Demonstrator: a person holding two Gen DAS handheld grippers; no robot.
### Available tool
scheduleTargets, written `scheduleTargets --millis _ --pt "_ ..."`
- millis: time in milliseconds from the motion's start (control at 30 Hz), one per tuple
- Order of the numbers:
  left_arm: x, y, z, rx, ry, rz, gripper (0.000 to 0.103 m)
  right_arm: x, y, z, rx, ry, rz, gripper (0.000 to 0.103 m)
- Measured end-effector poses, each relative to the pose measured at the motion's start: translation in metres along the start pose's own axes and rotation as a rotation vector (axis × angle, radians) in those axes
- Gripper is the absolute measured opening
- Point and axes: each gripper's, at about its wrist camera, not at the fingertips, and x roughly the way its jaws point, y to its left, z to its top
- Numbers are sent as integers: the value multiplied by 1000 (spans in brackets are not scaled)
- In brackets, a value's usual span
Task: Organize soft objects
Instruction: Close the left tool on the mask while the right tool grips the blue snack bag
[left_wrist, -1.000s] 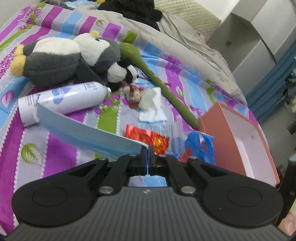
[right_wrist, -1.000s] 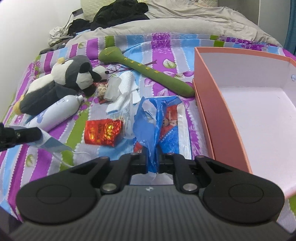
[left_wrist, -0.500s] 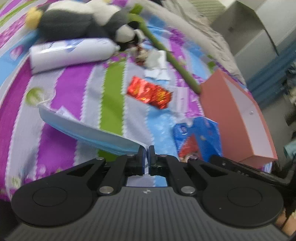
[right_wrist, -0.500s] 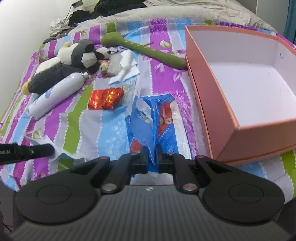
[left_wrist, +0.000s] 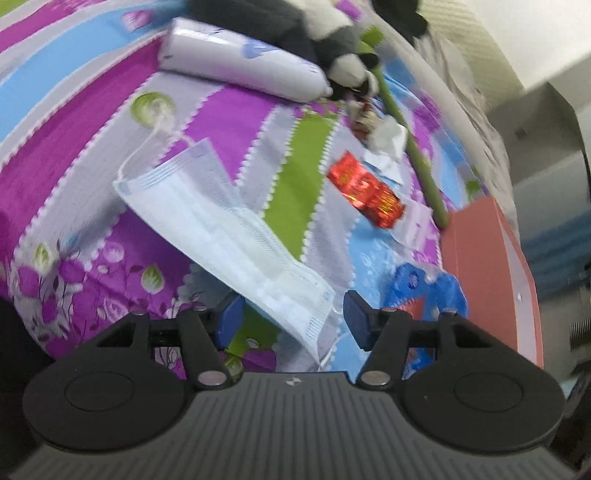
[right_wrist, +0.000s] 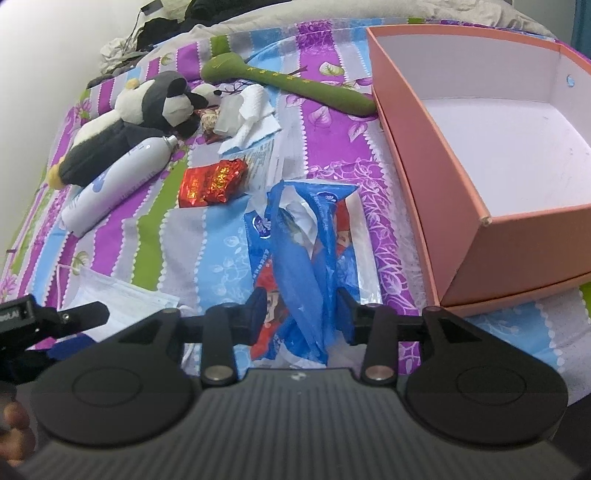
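Observation:
My left gripper is open, and a pale blue face mask lies flat on the striped bedspread, its near corner between the jaws. My right gripper is open around a crumpled blue and red wrapper that lies on the bed. The mask also shows in the right wrist view, by the left gripper's fingers. A panda plush, a green soft stick, a white bottle and a red foil packet lie further back.
An open salmon-coloured box with a white inside stands at the right, close to the wrapper. White tissues lie by the panda. Grey bedding and dark clothes are piled at the far end of the bed.
Both grippers have opened and let go: the mask now lies on the bed under the left one, the blue wrapper under the right one. Both pulled back toward the near bed edge.

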Motion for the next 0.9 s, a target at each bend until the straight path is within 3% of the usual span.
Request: scheduleTargets --millis 133,367,567,600,633,700,900 --pt "2 10 -2 -81 -24 27 64 2 1 1 -19 -12 -5 43" --pt "5 15 -4 -81 -35 71 60 12 5 5 -72 -28 -27 43" --pt "15 12 -8 -12 -26 107 35 23 7 6 -97 -20 -32 39" --pt "17 11 -8 1 -23 115 25 25 8 6 -101 -21 -40 36" --pt "19 10 -9 13 -22 121 16 27 8 5 -107 -21 -46 27" --pt "20 8 -9 45 -23 126 5 31 9 5 -122 -17 -59 23" --pt "7 -13 -6 178 -56 121 2 27 12 8 -142 -2 -37 8"
